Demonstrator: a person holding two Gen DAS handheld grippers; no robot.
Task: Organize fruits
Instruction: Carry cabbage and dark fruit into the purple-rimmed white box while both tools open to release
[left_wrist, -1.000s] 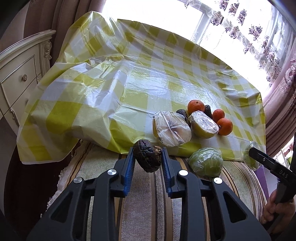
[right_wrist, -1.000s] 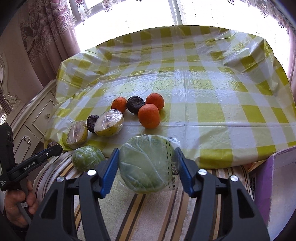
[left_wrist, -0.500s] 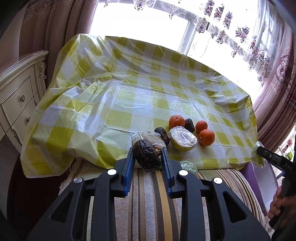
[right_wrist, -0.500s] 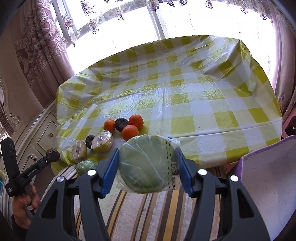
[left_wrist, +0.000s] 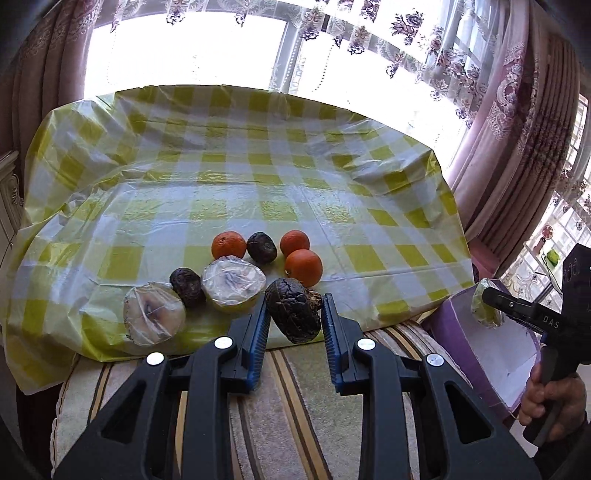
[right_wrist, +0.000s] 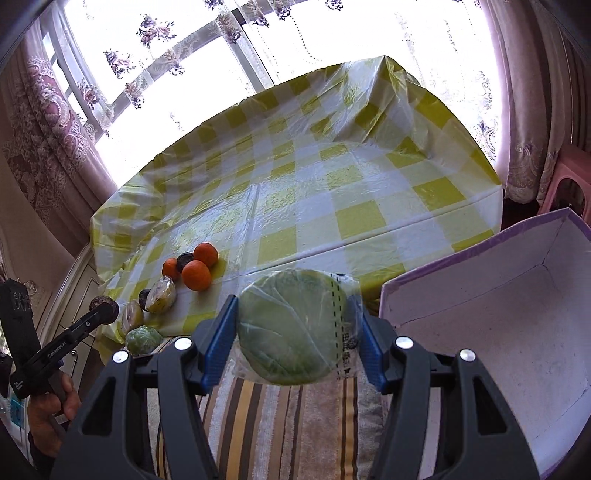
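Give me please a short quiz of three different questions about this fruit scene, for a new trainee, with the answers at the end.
1. True or false: the left gripper is shut on an orange.
2. What does the right gripper hold: A) a wrinkled dark fruit, B) a wrapped green cabbage, C) nothing?
3. How many oranges lie on the checked tablecloth?

Key:
1. False. It is shut on a wrinkled dark fruit.
2. B, the wrapped green cabbage, held beside the open purple box.
3. Three: oranges and.
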